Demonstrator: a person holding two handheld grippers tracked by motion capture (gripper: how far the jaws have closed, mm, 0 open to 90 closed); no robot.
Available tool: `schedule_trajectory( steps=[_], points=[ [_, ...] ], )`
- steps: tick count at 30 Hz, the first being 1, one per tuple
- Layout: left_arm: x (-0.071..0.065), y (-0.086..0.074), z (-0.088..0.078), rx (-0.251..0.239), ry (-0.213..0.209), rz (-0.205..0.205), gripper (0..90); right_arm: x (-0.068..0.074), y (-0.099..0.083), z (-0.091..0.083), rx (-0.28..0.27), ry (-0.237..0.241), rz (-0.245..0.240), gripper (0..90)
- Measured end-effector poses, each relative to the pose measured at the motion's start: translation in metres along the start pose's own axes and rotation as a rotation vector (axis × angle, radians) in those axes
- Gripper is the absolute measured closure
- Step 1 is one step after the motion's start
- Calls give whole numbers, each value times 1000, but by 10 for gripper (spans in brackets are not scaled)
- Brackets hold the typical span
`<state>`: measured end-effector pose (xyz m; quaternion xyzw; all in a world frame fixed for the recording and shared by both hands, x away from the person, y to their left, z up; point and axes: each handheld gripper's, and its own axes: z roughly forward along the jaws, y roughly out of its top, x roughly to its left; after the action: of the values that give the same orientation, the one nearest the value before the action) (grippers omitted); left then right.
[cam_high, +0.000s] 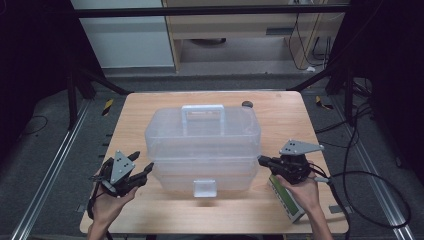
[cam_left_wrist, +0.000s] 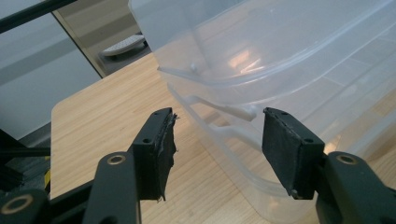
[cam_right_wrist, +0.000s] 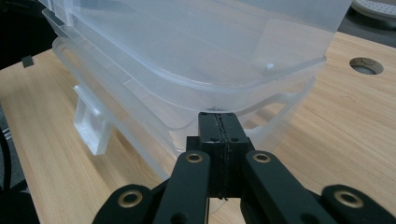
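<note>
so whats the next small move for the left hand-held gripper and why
Probably ease the left hand-held gripper forward onto the side ledge of the clear plastic box. Its jaws stand open just short of that edge with nothing between them, while the right hand-held gripper, jaws shut, already sits against the box's other end.

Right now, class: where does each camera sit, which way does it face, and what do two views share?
High view: above the table, looking forward and down; both hands, left gripper, right gripper.
Left gripper view: on the left gripper, facing the clear box; jaws apart.
Right gripper view: on the right gripper, jaws shut at the box's rim.
Shared: the box.
</note>
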<state>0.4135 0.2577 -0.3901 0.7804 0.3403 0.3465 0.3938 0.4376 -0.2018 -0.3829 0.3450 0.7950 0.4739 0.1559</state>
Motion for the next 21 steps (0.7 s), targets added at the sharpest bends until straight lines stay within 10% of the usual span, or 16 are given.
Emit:
schedule_trajectory(
  steps=[21],
  points=[
    [-2,7,4,-49,6,-5,485,0,2,1,-4,-1,-6,900]
  ],
)
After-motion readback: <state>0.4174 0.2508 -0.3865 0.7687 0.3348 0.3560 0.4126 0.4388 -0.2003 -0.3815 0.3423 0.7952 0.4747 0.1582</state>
